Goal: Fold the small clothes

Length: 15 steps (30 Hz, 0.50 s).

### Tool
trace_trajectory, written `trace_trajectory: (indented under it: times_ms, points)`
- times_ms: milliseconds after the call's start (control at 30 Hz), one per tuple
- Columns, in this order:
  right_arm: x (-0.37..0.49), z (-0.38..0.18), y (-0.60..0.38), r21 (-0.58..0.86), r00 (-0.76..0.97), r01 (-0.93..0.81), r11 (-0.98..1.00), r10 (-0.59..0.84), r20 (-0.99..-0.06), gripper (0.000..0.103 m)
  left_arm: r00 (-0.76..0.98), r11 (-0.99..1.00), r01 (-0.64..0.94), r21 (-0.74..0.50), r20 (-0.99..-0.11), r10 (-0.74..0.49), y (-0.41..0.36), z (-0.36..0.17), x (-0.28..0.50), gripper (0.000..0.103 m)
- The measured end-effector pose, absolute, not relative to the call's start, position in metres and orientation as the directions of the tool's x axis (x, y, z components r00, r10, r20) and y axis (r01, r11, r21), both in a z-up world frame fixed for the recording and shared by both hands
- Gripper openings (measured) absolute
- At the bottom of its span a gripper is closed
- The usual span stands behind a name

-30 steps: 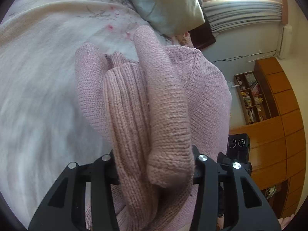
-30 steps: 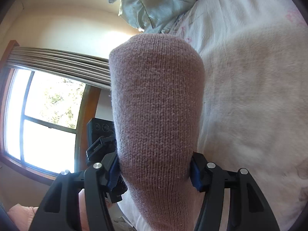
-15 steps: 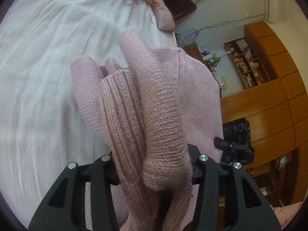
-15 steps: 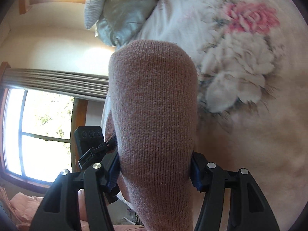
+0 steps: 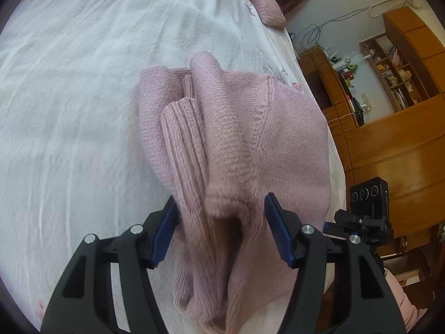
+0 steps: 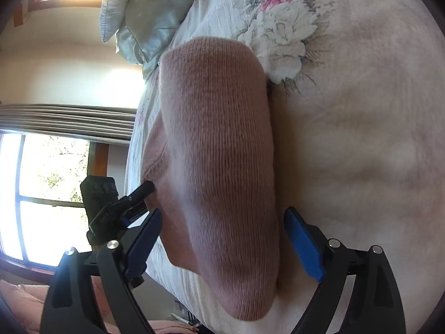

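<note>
Bright daylight blows out the window (image 6: 41, 183); fisheye edges curve and darken, nearest knit slightly blurred.

The pink knit sweater (image 5: 236, 139) runs off the bottom edge of the left wrist view, so its lower hem cannot be seen, and its folds hide the bedsheet (image 5: 83, 97) beneath. In the right wrist view the sweater's bulk covers the part of the sheet behind it. Whether the blue pads (image 5: 164, 233) of the left gripper (image 5: 219, 231) touch the fabric is hard to tell. Items on the wooden shelves (image 5: 389, 66) are too small to identify. The pale pillow (image 6: 147, 14) is cut by the top edge.
</note>
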State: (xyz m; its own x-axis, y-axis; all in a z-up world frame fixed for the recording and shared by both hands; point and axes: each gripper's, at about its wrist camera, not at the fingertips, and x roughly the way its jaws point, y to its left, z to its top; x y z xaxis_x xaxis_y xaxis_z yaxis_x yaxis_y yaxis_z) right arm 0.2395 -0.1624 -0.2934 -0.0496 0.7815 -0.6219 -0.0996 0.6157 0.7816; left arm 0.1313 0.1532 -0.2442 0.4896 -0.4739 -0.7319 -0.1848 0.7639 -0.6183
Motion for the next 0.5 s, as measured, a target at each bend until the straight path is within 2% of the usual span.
trace_trajectory:
  times_ms: [167,233,267,300,400,500]
  points:
    - [0.202,-0.307,-0.177,0.786,-0.081,-0.065,0.614,0.782,-0.618,0.089,0.469,0.801,-0.155,-0.578,-0.757,-0.455,0.143,-0.244,0.095,0.066]
    - [0.192,-0.313,-0.178,0.794,-0.086,-0.052,0.605,0.790,-0.607,0.076,0.445,0.836,-0.148,-0.528,-0.791,-0.420,0.135,-0.248,0.088,0.066]
    - [0.191,-0.315,-0.173,0.804,-0.090,-0.050,0.593,0.799,-0.595,0.055,0.432,0.851,-0.148,-0.504,-0.807,-0.402,0.132,-0.253,0.086,0.066]
    - [0.187,-0.314,-0.173,0.799,-0.086,-0.053,0.599,0.794,-0.602,0.046,0.413,0.866,-0.155,-0.475,-0.828,-0.380,0.130,-0.260,0.084,0.065]
    - [0.181,-0.309,-0.171,0.754,-0.056,-0.082,0.652,0.752,-0.657,0.036,0.354,0.878,-0.189,-0.440,-0.864,-0.357,0.130,-0.282,0.081,0.067]
    - [0.177,-0.314,-0.168,0.712,-0.066,-0.059,0.699,0.709,-0.702,0.035,0.356,0.879,-0.183,-0.440,-0.863,-0.358,0.132,-0.289,0.080,0.068]
